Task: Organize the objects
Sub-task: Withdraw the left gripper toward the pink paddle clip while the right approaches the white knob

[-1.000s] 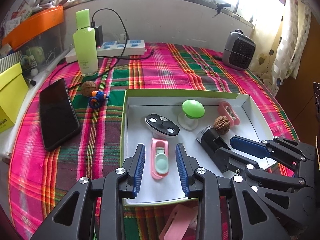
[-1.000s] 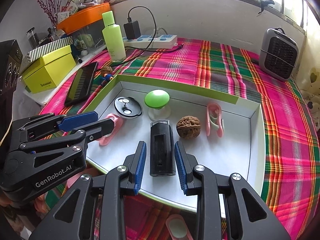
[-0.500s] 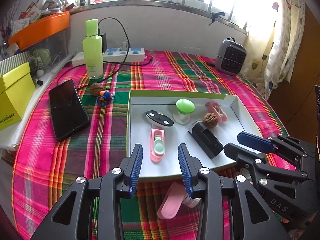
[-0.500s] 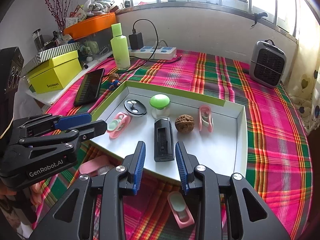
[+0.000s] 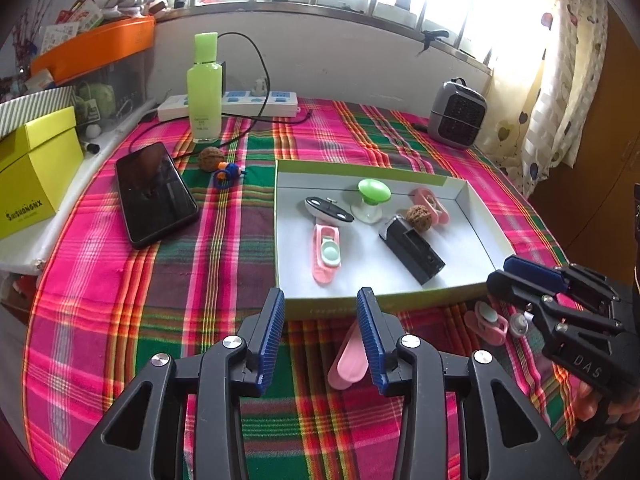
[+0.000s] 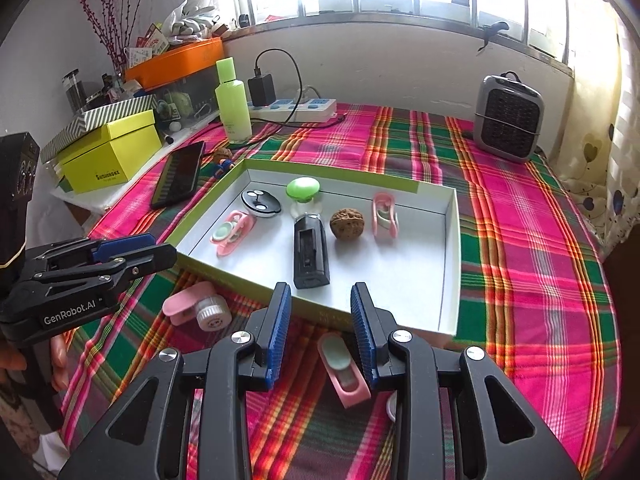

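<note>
**Loose pink pieces wait outside the tray**

At the far left of the left wrist view a yellow box (image 5: pixel 34 168) sits on the shelf, then a dark phone (image 5: pixel 154 194) lies flat on the plaid cloth (image 5: pixel 120 300), with a green bottle (image 5: pixel 205 88) behind it. Beside the phone, a loose walnut (image 5: pixel 211 157) and a small blue-and-orange toy (image 5: pixel 225 172) rest on the cloth, outside the tray.

The left gripper (image 5: pixel 320 336) hovers with its jaws spread and nothing between them. A pink clip (image 5: pixel 352 354) lies on the cloth just in front of the tray's near wall, partly behind the right-hand finger. It looks light, rigid and smooth, so a hold across its narrow width near the middle seems safest; a pinch at the tip could flick it away.

The white tray (image 5: pixel 472 208) already holds a black oval piece, a pink case with a mint insert, a green mushroom-shaped knob, a black rectangular device, a walnut and another pink clip.

Further right, the right gripper (image 6: pixel 322 336) is likewise spread and empty, above a pink case with a mint pad (image 6: pixel 344 370) lying on the cloth. This too seems light hard plastic, best taken across its short sides. A small white ridged wheel (image 6: pixel 212 314) touches another pink piece nearby and may roll if nudged.
</note>
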{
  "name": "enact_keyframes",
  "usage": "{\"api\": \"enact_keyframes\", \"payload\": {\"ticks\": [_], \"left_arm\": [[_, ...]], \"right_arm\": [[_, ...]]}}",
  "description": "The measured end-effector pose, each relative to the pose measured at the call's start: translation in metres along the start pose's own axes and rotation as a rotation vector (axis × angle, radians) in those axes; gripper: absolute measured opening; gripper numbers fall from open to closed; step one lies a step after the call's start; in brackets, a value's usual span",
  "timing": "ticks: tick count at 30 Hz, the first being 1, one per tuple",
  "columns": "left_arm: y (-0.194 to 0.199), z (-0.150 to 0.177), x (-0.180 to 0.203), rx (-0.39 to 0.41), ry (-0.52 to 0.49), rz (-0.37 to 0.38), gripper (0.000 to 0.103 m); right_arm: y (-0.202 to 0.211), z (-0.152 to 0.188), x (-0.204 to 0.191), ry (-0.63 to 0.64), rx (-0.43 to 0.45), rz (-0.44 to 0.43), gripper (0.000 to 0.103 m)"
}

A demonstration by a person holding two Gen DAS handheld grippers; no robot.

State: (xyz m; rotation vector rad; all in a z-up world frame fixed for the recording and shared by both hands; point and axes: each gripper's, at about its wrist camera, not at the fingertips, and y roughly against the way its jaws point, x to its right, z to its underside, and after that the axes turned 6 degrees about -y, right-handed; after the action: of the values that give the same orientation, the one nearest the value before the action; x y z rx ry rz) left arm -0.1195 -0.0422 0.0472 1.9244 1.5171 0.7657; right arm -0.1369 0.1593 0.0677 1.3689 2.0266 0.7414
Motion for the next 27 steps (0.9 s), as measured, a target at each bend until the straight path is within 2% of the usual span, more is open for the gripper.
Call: {"api": "enact_keyframes", "payload": {"ticks": [8,16,18,19,27], "left_arm": [[0.001,0.013,-0.001,-0.017,0.017,0.055,0.039],[0.000,0.022,0.005,-0.032,-0.013,0.081,0.041],[-0.002,0.024,0.006,-0.040,-0.011,0.083,0.042],[-0.003,0.024,0.006,-0.044,-0.011,0.085,0.042],[-0.013,0.029,0.009,-0.079,-0.006,0.089,0.042]], "right_arm": [[0.015,0.016,0.013,-0.014,0.010,0.020,0.032],[0.026,0.029,0.030,-0.053,0.012,0.034,0.033],[0.027,0.032,0.033,-0.059,0.009,0.034,0.038],[0.027,0.034,0.034,-0.059,0.005,0.026,0.044],[0.019,0.041,0.033,-0.041,-0.017,0.008,0.045]]}}
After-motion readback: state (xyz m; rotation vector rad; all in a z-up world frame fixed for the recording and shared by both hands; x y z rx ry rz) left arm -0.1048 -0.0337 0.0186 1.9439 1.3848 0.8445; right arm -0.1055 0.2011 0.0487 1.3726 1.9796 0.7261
